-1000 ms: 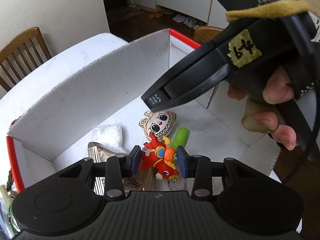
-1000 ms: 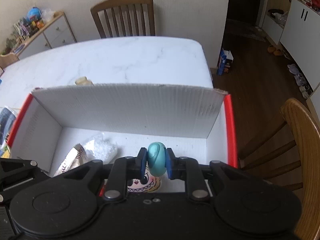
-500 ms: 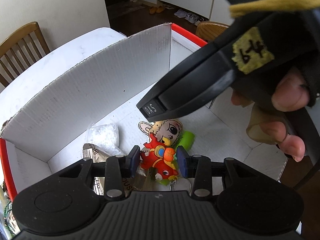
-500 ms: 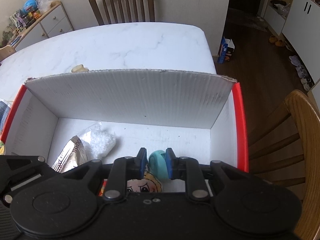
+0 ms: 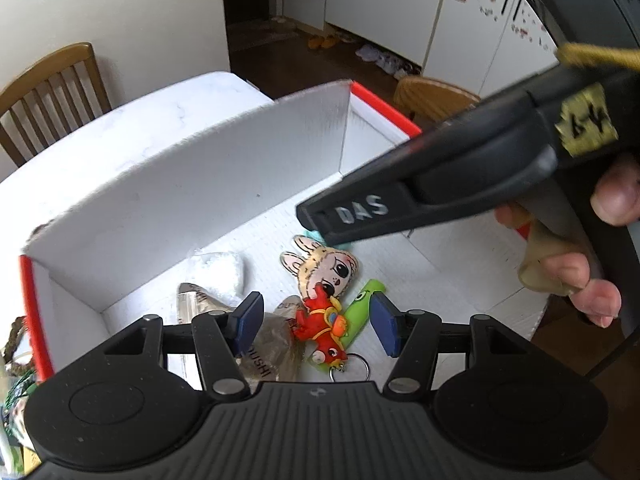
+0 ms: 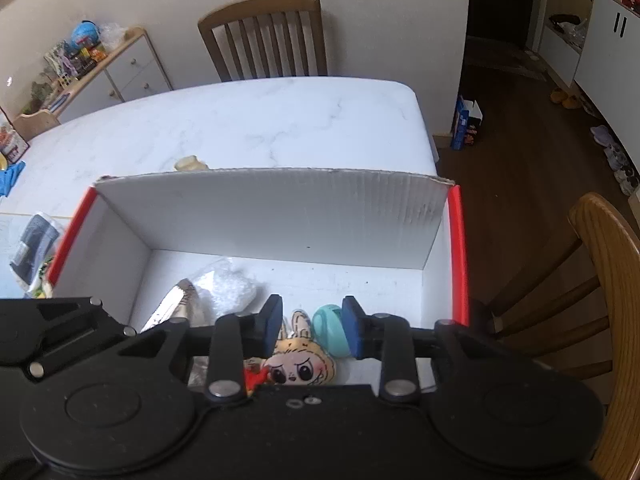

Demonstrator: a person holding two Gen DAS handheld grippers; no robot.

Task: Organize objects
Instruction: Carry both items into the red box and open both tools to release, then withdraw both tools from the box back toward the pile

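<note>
With both grippers over the white corrugated box with red rims (image 6: 280, 216), the step looks like release and clear. Right gripper (image 6: 312, 326) is spread wide, nothing held; the teal rounded toy (image 6: 330, 334) lies on the box floor between its fingers, beside the flat bunny-face charm (image 6: 300, 364). Left gripper (image 5: 316, 322) is likewise wide apart and empty, the red figure keychain (image 5: 322, 330) lying below it. Lift straight up, avoid snagging the keyring. Box sits on a white marble-look table (image 6: 260, 120); wooden chairs around, dark wood floor.
</note>
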